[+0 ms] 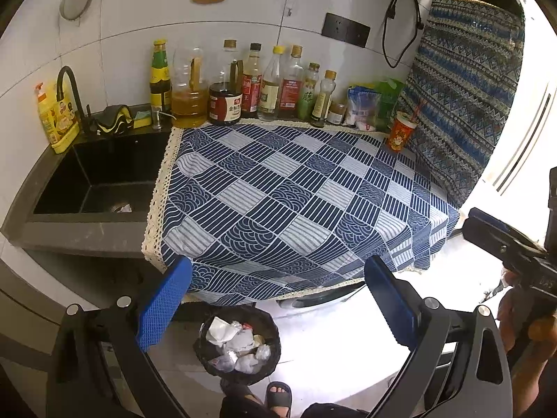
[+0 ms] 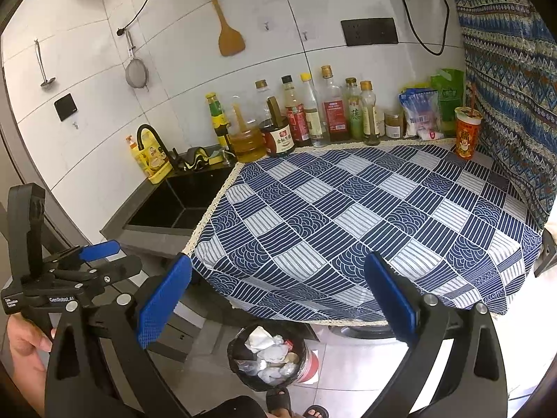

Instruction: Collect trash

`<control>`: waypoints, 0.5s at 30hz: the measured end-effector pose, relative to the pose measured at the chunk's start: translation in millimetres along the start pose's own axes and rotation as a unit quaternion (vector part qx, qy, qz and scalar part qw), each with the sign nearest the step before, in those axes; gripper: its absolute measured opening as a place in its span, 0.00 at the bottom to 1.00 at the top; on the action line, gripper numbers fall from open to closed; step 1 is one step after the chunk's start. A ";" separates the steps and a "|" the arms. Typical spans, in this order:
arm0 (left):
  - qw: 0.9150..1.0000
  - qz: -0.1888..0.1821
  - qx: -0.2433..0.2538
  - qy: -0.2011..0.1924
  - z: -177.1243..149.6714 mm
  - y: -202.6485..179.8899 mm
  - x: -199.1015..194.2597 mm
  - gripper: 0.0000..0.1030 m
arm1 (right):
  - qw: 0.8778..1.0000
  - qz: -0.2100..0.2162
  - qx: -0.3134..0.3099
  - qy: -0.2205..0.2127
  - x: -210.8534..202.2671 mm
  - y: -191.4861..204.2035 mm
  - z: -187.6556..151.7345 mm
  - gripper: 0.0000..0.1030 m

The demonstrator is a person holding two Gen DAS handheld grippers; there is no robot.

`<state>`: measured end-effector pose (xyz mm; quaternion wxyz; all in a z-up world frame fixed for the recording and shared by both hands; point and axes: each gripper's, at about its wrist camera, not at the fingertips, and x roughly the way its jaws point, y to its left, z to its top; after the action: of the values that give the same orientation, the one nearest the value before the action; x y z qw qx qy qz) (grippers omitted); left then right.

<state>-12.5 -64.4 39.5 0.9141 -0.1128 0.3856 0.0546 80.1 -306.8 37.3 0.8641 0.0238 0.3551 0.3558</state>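
Note:
A black trash bin (image 1: 238,346) on the floor holds several crumpled white wrappers and papers; it also shows in the right wrist view (image 2: 266,358). A red paper cup with a straw (image 1: 401,131) stands at the back right of the blue checked cloth (image 1: 296,191); it also shows in the right wrist view (image 2: 466,132). My left gripper (image 1: 278,299) is open and empty, above the bin at the counter's front edge. My right gripper (image 2: 278,299) is open and empty, also above the bin. Each gripper shows at the edge of the other's view.
A row of sauce and oil bottles (image 1: 243,83) lines the back wall, with food bags (image 1: 369,104) beside them. A black sink (image 1: 101,174) with faucet and yellow dish soap (image 1: 57,118) lies left. A patterned cloth (image 1: 463,97) covers something at right. Sandalled feet (image 1: 275,395) stand by the bin.

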 end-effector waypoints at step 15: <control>1.000 0.007 -0.005 0.007 2.5 -2.0 4.2 0.93 | 1.000 0.004 0.002 0.004 3.4 -1.0 2.5 0.95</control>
<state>-7.5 -65.6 38.4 0.9106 -0.1155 0.3920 0.0621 84.0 -304.9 36.9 0.8611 0.0253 0.3594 0.3587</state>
